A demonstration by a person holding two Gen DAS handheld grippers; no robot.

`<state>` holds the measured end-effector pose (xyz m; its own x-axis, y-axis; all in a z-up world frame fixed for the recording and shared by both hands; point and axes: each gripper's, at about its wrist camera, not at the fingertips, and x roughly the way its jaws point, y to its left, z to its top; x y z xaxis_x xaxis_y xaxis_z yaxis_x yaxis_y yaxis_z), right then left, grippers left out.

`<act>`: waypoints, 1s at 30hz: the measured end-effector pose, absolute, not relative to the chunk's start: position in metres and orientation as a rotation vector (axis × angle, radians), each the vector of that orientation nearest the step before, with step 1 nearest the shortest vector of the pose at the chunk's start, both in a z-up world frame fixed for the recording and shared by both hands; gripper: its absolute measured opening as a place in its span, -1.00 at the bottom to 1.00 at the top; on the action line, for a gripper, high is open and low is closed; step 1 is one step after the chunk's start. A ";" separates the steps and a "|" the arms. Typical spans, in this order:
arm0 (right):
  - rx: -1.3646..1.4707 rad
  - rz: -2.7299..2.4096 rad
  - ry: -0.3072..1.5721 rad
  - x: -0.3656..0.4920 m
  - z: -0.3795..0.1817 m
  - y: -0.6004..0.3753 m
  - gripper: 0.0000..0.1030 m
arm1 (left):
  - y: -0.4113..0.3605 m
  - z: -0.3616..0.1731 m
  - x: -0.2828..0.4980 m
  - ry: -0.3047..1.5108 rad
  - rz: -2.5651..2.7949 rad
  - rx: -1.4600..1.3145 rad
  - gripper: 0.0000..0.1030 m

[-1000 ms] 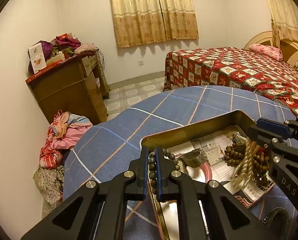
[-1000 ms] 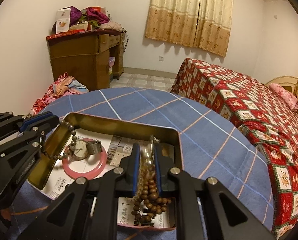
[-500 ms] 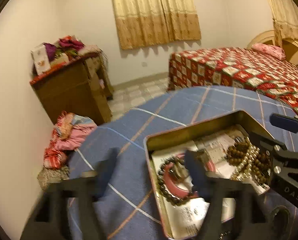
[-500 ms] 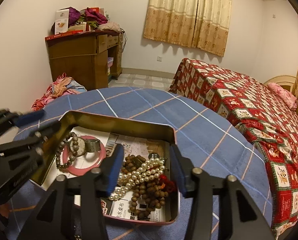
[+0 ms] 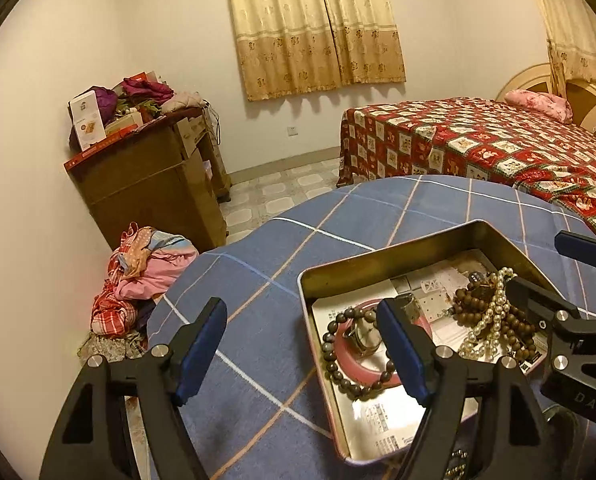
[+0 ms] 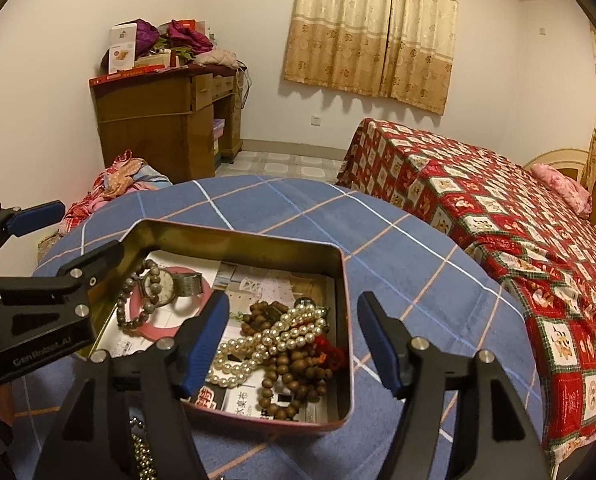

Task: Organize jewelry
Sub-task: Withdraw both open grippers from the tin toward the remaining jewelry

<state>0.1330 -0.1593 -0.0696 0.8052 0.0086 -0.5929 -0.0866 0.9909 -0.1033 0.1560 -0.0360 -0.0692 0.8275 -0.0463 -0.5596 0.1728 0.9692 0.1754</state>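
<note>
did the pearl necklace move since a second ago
Yes. The pearl necklace hung pinched in the right gripper above the tin; now it lies heaped on the tin's floor, jaws opening clear of it.

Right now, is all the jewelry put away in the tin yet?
Mostly. The tin already holds the pink bangle, watch, dark bead bracelet, pearl necklace and brown beads. Nothing is in hand: the left gripper is open and empty, the right gripper is opening over the pile. A chain still lies outside.
</note>
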 end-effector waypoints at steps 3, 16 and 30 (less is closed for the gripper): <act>-0.125 0.053 0.627 0.125 -0.068 -0.160 0.41 | -0.030 -0.069 0.149 0.587 -0.113 0.215 0.50; -0.089 0.034 0.631 0.079 -0.074 -0.173 0.58 | -0.011 -0.080 0.082 0.613 -0.126 0.212 0.50; -0.055 0.003 0.680 0.030 -0.100 -0.189 0.67 | -0.035 -0.112 0.044 0.686 -0.217 0.242 0.50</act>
